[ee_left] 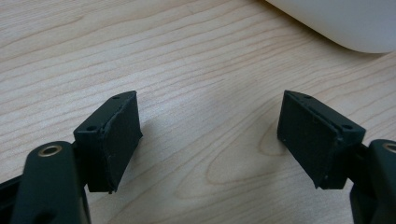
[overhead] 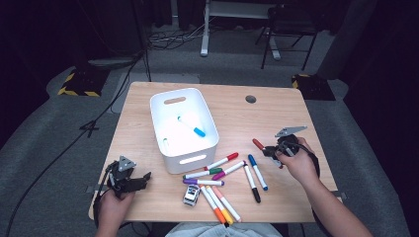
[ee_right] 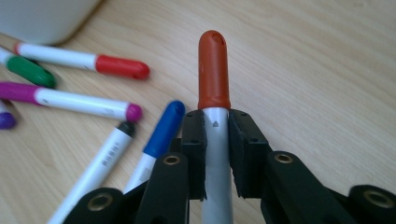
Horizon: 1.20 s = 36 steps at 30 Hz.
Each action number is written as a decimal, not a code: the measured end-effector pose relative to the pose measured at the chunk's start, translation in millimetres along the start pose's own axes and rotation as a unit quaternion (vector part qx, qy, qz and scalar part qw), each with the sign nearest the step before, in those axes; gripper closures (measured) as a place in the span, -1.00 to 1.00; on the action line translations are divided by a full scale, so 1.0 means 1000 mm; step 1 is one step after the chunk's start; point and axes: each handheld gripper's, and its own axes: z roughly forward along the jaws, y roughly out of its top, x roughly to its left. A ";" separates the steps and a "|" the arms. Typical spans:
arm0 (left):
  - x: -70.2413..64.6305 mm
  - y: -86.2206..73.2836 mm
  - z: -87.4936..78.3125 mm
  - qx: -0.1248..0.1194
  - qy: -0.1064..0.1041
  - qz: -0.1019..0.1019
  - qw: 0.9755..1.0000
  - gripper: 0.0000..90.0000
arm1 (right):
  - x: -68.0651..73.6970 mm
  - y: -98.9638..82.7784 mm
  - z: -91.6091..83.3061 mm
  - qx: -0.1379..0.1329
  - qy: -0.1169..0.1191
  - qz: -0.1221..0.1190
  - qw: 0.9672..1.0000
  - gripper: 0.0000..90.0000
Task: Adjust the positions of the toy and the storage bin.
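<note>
The right tongs [ee_right: 215, 154] are clamped on the white barrel of a marker with an orange-red cap [ee_right: 213, 70], the cap sticking out past the pads; in the high view this marker [overhead: 258, 144] is held just above the counter [overhead: 276, 113] near its right edge, in the person's right hand [overhead: 299, 165]. The left tongs [ee_left: 210, 135] stand apart with nothing between the pads, bare wood under them, and sit near the front left corner of the counter in the left hand [overhead: 114, 202]. A white bin [overhead: 184, 129] stands left of the middle of the counter, with a blue-capped marker [overhead: 191, 126] lying inside it. Between the bin and the front edge lies a loose spread of markers: a red-capped one [overhead: 222, 161], a green one [overhead: 202, 173], a magenta one [overhead: 228, 170], a blue one [overhead: 257, 172], a black one [overhead: 252, 182] and an orange one [overhead: 213, 205]. A small toy car [overhead: 191, 195] rests beside them near the front edge.
</note>
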 end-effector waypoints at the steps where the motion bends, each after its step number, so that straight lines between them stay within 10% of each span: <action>1: 0.000 0.000 0.000 0.000 0.000 0.000 1.000 -0.51 | 0.001 0.003 -0.003 -0.005 0.005 -0.003 1.000 0.72; 19: -0.002 0.000 0.000 0.001 0.007 -0.009 1.000 -0.55 | 0.015 0.049 -0.044 -0.107 0.070 -0.010 0.992 0.72; 36: -0.005 0.001 0.002 0.002 0.013 -0.017 1.000 -0.61 | 0.043 0.102 -0.038 -0.123 0.100 -0.060 0.986 0.71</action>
